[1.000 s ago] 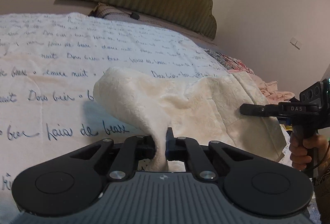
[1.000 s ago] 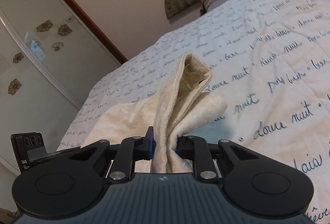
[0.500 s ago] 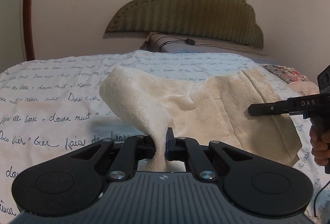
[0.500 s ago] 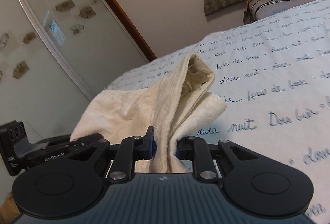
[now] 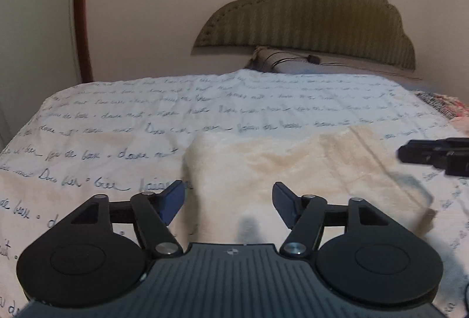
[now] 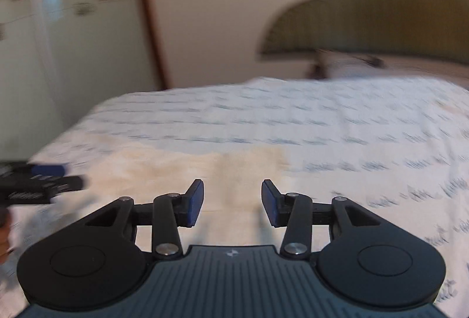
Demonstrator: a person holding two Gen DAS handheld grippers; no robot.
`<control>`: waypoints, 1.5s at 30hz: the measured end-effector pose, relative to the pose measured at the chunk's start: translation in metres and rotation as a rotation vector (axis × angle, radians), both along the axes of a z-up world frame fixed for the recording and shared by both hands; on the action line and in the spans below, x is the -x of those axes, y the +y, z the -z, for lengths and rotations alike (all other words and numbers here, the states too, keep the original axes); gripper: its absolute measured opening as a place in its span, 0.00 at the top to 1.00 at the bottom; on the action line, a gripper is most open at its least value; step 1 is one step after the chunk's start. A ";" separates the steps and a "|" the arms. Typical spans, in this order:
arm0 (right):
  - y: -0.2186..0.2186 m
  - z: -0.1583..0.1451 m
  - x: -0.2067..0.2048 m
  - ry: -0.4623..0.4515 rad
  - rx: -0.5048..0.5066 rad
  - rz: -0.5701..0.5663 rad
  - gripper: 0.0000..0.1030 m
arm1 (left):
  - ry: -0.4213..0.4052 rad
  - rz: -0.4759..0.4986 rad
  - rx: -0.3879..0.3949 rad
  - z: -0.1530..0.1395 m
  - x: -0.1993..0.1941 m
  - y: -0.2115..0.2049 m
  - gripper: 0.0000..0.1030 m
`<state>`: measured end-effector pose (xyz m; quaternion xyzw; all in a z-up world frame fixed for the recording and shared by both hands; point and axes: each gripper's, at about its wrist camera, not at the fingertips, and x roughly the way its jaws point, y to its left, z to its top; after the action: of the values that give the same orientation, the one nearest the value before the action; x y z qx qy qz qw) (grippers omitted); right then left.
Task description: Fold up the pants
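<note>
The cream pants point(image 5: 296, 168) lie flat and folded on the bed's white script-printed cover point(image 5: 123, 118). My left gripper point(image 5: 228, 202) is open and empty, just above the near edge of the pants. In the blurred right wrist view the pants point(image 6: 181, 168) lie in front of my right gripper point(image 6: 232, 200), which is open and empty. The right gripper's tip point(image 5: 433, 155) shows at the right edge of the left wrist view, and the left gripper's tip point(image 6: 38, 180) at the left edge of the right wrist view.
An olive scalloped headboard point(image 5: 316, 16) and a pillow point(image 5: 281, 61) stand at the far end of the bed. A wardrobe with a brown frame point(image 5: 80, 10) is on the left. Patterned laundry point(image 5: 445, 107) lies at the bed's right edge.
Both grippers have let go of the pants and opened. The pants, held lifted before, now lie flat on the bed. Both grippers have drawn back and turned toward the headboard.
</note>
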<state>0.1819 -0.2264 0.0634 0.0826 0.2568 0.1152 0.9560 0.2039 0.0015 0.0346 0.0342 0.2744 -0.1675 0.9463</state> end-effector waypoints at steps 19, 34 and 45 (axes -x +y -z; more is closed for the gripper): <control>0.046 0.046 0.028 0.166 0.050 0.058 0.57 | 0.118 -0.127 -0.123 0.045 0.032 -0.035 0.04; 0.074 0.042 0.055 0.137 0.087 0.070 0.34 | 0.146 -0.170 -0.064 0.044 0.040 -0.031 0.04; 0.076 0.043 0.066 0.137 0.123 0.090 0.34 | 0.127 -0.172 -0.081 0.039 0.048 -0.031 0.04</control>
<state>0.1157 -0.1500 0.0201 0.0431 0.3241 0.0501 0.9437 0.1563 -0.0294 -0.0041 0.0379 0.3423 -0.0763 0.9357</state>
